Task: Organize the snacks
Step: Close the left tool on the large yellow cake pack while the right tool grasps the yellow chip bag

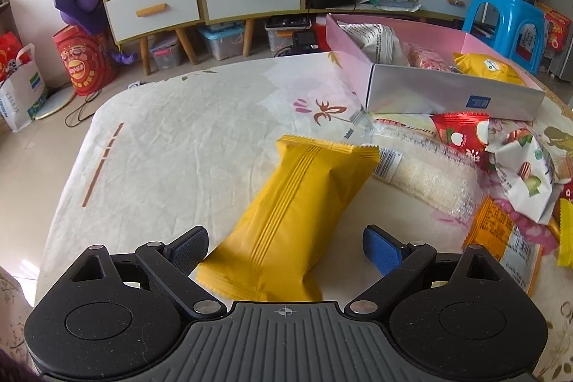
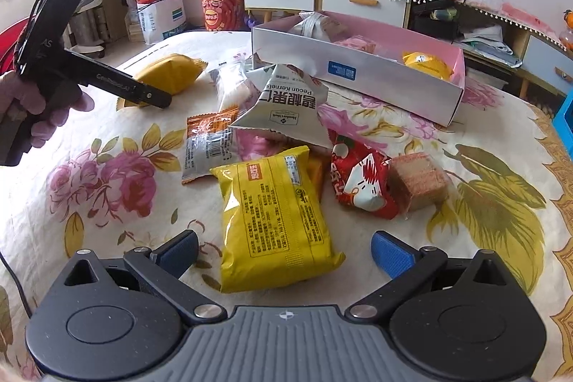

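Left gripper [image 1: 284, 247] spread wide, straddling mustard-yellow packet [image 1: 297, 217] on floral cloth [image 1: 172, 131], gripping nothing. Right gripper [image 2: 284, 253] likewise wide, empty, over yellow printed packet [image 2: 275, 221]. Pink-lined box [image 2: 358, 74] beyond, holding several snacks. Loose packets heaped just before it.

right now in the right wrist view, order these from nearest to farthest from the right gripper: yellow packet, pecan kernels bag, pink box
1. yellow packet, between the right gripper's fingers
2. pecan kernels bag, mid-table, behind it
3. pink box, far side, toward the right
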### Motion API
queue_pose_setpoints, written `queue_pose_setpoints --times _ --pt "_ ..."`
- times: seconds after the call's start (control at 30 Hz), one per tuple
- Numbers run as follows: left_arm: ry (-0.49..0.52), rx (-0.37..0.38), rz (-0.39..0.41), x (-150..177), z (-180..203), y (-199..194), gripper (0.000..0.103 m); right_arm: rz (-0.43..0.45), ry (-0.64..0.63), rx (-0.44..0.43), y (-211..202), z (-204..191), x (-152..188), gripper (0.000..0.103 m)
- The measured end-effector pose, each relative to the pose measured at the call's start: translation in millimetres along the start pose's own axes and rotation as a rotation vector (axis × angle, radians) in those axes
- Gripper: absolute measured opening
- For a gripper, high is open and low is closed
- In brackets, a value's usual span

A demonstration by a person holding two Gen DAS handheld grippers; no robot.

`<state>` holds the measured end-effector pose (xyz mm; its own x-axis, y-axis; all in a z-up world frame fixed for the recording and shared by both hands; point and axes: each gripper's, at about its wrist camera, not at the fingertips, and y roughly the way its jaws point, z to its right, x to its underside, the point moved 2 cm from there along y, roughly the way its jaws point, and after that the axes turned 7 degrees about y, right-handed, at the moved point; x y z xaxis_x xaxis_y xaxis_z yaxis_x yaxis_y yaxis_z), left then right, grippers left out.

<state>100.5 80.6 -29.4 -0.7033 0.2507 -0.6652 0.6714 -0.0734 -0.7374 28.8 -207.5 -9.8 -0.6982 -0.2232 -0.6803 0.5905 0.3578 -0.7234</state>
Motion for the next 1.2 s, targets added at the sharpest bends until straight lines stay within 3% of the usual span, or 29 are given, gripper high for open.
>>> queue_pose_setpoints --times 0.23,0.33,0.4,0.5,0.63,0.67,0.8,0.97,1.2 --pt "-0.015 0.024 -0.018 -1.5 8.1 0.9 0.087 0.005 -0.006 -0.003 0.1 0.3 0.0 0.096" --pt "-0.007 0.026 -0.011 -1.2 11.8 -2.7 0.078 0.006 -0.006 -0.002 0.3 0.2 0.1 0.096" --pt "-0.017 0.018 -0.008 -0.8 12.2 -4.7 0.066 0.007 -0.007 -0.002 0.1 0.0 0.1 0.096" --pt "-0.049 0.012 -0.006 -0.1 10.1 -6.9 0.061 0.011 -0.005 0.001 -0.3 -1.1 -0.1 0.095" --pt "-0.077 0.004 -0.007 1.3 7.2 -9.4 0.058 0.02 -0.011 0.003 -1.7 -3.2 -2.0 0.087" --pt "-0.079 -0.005 -0.008 1.3 7.0 -10.0 0.049 0.022 -0.013 0.003 -2.1 -3.7 -2.5 0.083" --pt "-0.1 -0.005 -0.016 2.1 5.2 -12.1 0.046 0.033 -0.02 0.011 -2.8 -3.7 -4.8 0.071" --pt "-0.118 -0.003 -0.016 2.4 5.0 -14.9 0.042 0.042 -0.022 0.008 -4.9 -4.5 -7.5 0.044" --pt "-0.142 0.004 -0.021 2.5 2.9 -20.0 0.04 0.052 -0.021 0.011 -6.4 -7.3 -10.7 0.041"
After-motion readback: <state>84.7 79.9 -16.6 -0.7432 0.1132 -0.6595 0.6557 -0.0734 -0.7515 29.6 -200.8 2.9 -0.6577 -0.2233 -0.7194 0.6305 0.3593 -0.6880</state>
